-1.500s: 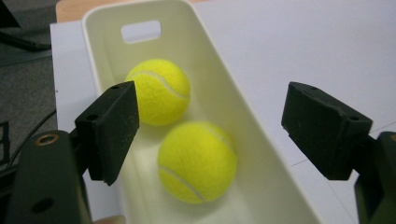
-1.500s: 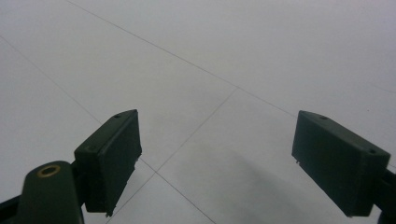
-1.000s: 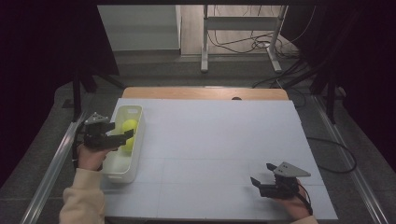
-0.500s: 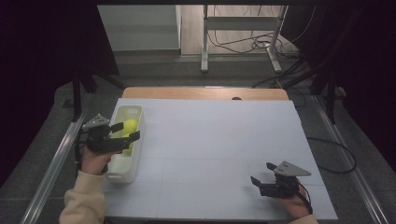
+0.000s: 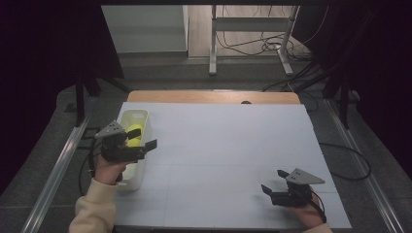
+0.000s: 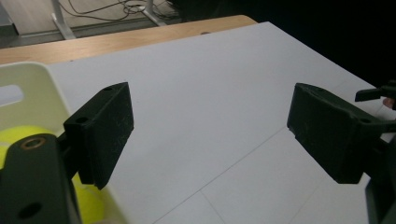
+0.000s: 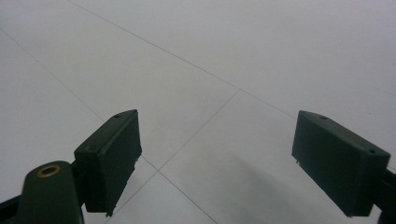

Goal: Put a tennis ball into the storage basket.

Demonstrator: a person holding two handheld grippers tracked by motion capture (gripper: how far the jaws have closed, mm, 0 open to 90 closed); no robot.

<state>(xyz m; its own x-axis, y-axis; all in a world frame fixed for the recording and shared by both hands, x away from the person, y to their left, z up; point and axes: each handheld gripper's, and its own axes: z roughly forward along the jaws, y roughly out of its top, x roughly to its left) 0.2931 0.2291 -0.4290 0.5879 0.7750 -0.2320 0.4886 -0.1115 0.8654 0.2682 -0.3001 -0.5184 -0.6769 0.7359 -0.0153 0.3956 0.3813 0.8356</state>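
In the high view, a white bench (image 5: pixel 218 160) is seen with a pale bin (image 5: pixel 132 145) standing at its left edge, and a yellow-green ball (image 5: pixel 134 133) is seen lying inside that bin. The left tongs (image 5: pixel 145 148) are held above the bin's near half, pointed toward the middle of the bench, with the jaws spread and nothing between them; the ball lies just behind them, apart from the jaws. The right tongs (image 5: pixel 270 191) are held low over the bench's near right corner, well apart from the bin, their jaws likewise parted and empty. In the left gripper view, the left tongs (image 6: pixel 210 140) are shown wide, with bare bench surface between the two black jaws; the rim of the bin (image 6: pixel 28 79) and part of the ball (image 6: pixel 88 200) are seen at the lower left, beside and beneath the left jaw, not gripped. In the right gripper view, the right tongs (image 7: pixel 215 163) are shown wide as well, with the seamed white bench (image 7: pixel 233 56) beyond them and no object between or near the jaws. The placing of the ball into the bin is judged to be done, since the ball rests in the bin and is released. No further ball is seen on the bench, so little is judged to be left beyond clearing the left tongs from the bin.
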